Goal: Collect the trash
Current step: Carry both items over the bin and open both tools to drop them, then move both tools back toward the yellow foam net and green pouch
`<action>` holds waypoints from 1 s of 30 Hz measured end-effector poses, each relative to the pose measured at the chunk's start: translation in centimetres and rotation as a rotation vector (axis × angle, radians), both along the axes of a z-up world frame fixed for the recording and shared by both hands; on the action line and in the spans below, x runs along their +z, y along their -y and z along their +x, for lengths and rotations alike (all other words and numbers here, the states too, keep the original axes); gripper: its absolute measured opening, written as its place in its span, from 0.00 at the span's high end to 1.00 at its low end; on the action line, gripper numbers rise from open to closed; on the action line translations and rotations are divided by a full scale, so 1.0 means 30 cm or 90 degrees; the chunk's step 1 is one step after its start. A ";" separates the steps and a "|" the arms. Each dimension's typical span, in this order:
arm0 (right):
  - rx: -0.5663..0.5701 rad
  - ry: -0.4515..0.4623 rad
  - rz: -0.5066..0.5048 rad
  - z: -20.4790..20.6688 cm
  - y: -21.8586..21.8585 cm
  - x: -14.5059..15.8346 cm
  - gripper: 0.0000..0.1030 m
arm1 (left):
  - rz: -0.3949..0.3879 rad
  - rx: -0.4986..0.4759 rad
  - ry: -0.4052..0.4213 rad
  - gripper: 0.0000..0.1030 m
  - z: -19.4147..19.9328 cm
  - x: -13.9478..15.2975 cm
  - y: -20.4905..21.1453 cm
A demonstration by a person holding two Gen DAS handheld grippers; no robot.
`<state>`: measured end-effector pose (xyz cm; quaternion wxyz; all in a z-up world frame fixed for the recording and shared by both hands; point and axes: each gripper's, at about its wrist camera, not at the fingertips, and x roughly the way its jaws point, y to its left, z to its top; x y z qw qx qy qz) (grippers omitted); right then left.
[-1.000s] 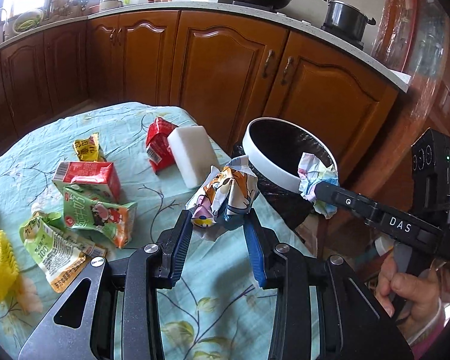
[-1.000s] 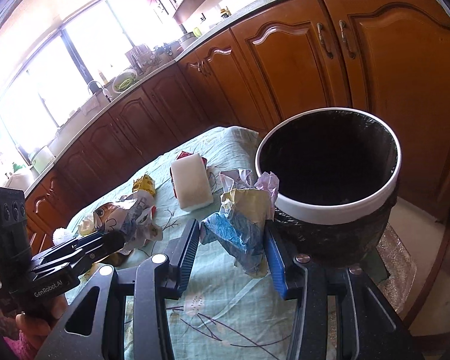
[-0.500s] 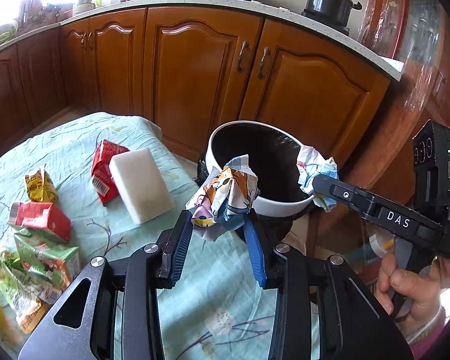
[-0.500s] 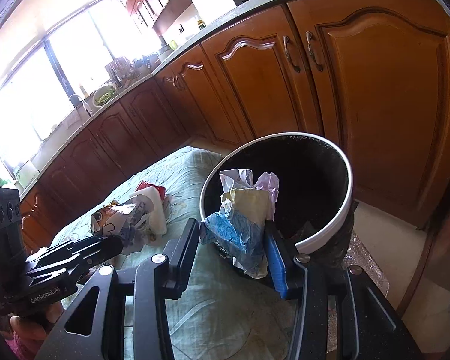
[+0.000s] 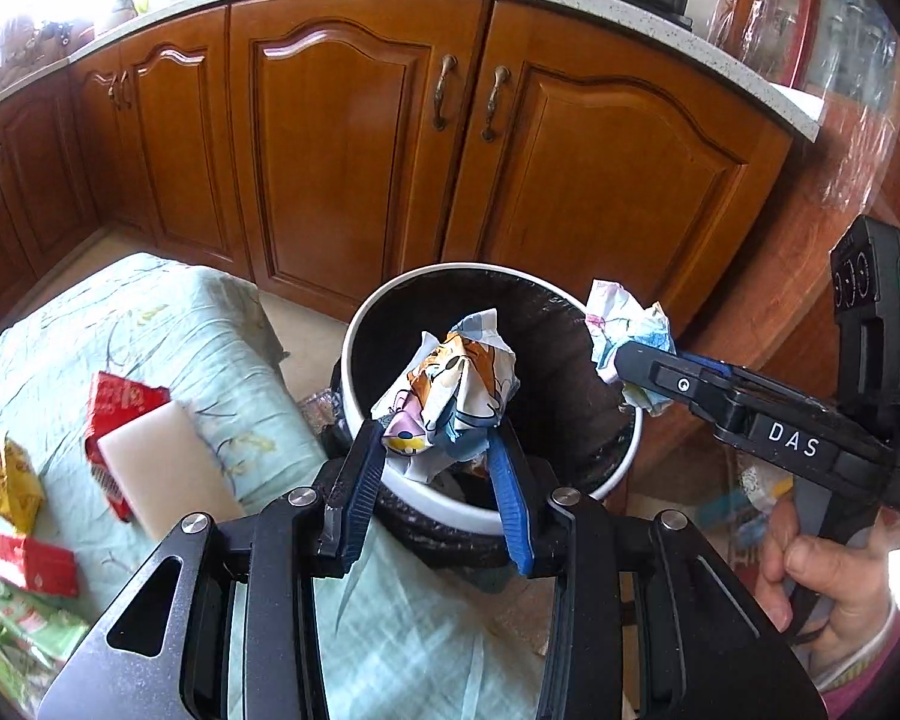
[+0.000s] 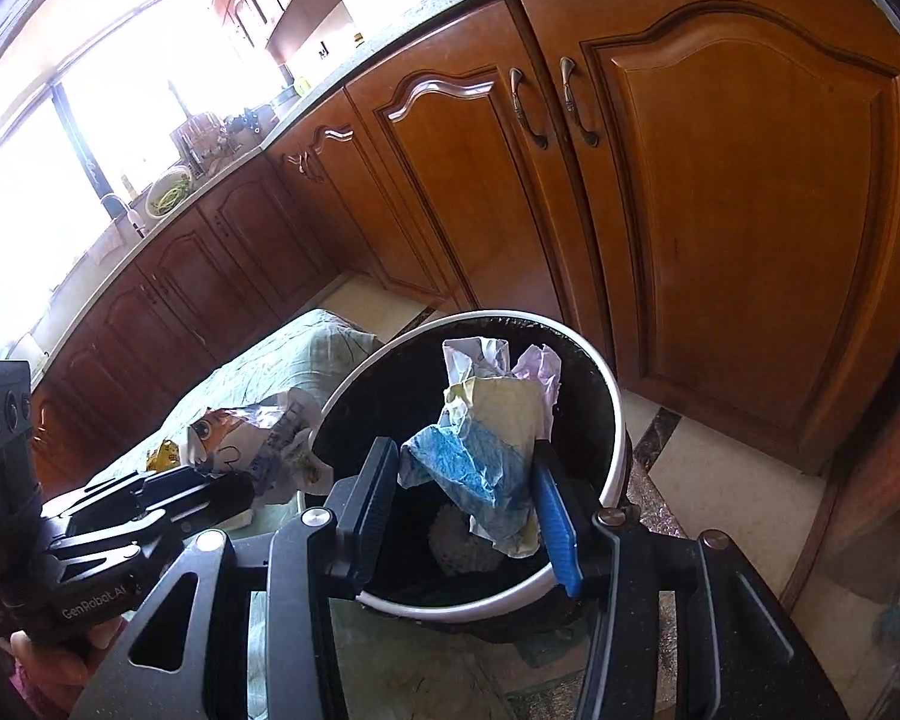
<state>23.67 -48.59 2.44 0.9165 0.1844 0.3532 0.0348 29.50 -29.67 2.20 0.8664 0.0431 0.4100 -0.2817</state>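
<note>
A white-rimmed bin [image 5: 354, 372] lined with a black bag stands off the table's corner. My left gripper [image 5: 435, 438] is shut on a crumpled cartoon-print wrapper [image 5: 450, 384] and holds it over the bin's near rim. My right gripper [image 6: 462, 450] holds a crumpled blue, yellow and white paper wad [image 6: 492, 420] over the bin's mouth [image 6: 615, 414]. Its jaws are opening, and both pads still touch the wad. In the left wrist view the right gripper [image 5: 624, 366] reaches in from the right with the wad [image 5: 624, 318]. A pale fuzzy lump [image 6: 459, 546] lies inside the bin.
On the table's pale green cloth [image 5: 120, 324] lie a white foam block [image 5: 162, 480], a red pack [image 5: 120, 402], a yellow wrapper [image 5: 12, 486], a red carton [image 5: 24, 558] and a green carton [image 5: 24, 630]. Wooden cabinets [image 5: 342, 150] stand close behind the bin.
Both grippers have carried their trash from above the table to over the bin. The table litter has slid to the left edge of the left wrist view.
</note>
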 end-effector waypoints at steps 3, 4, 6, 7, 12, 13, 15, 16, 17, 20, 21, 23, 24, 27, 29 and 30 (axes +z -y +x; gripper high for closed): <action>0.000 -0.011 0.000 0.015 0.005 -0.011 0.54 | 0.007 0.003 -0.016 0.66 0.033 -0.021 0.023; 0.001 -0.014 -0.002 0.020 0.006 -0.015 0.54 | 0.008 0.005 -0.020 0.66 0.043 -0.026 0.029; 0.004 -0.020 -0.003 0.031 -0.001 -0.021 0.54 | 0.008 0.004 -0.025 0.66 0.055 -0.033 0.040; 0.006 -0.023 -0.003 0.043 0.001 -0.023 0.54 | 0.012 0.005 -0.025 0.66 0.059 -0.035 0.047; 0.008 -0.036 -0.004 0.068 -0.001 -0.039 0.52 | 0.022 0.001 -0.027 0.64 0.067 -0.048 0.073; 0.008 -0.037 -0.001 0.072 0.004 -0.043 0.51 | 0.022 0.001 -0.028 0.62 0.068 -0.050 0.079; 0.008 -0.040 0.003 0.080 0.010 -0.041 0.47 | 0.031 0.004 -0.026 0.52 0.072 -0.053 0.091; 0.006 -0.039 0.003 0.081 0.011 -0.038 0.47 | 0.035 0.007 -0.026 0.50 0.075 -0.055 0.094; 0.005 -0.037 0.002 0.078 0.013 -0.032 0.46 | 0.036 0.006 -0.027 0.48 0.077 -0.056 0.098; -0.001 -0.028 0.003 0.064 0.018 -0.020 0.41 | 0.034 0.005 -0.032 0.47 0.074 -0.056 0.099; -0.003 -0.025 0.004 0.057 0.020 -0.018 0.40 | 0.032 0.005 -0.031 0.47 0.067 -0.054 0.094; -0.007 -0.021 0.012 0.039 0.019 -0.016 0.38 | 0.026 0.007 -0.027 0.46 0.051 -0.051 0.080; -0.009 -0.019 0.018 0.033 0.019 -0.017 0.35 | 0.021 0.009 -0.027 0.45 0.040 -0.049 0.068; -0.012 -0.007 0.032 0.001 0.001 -0.017 0.31 | 0.003 0.020 -0.029 0.44 0.000 -0.049 0.021; -0.014 0.005 0.039 -0.027 -0.021 -0.017 0.29 | -0.012 0.030 -0.029 0.44 -0.035 -0.047 -0.020; -0.014 0.010 0.041 -0.036 -0.032 -0.016 0.28 | -0.018 0.036 -0.026 0.44 -0.056 -0.046 -0.045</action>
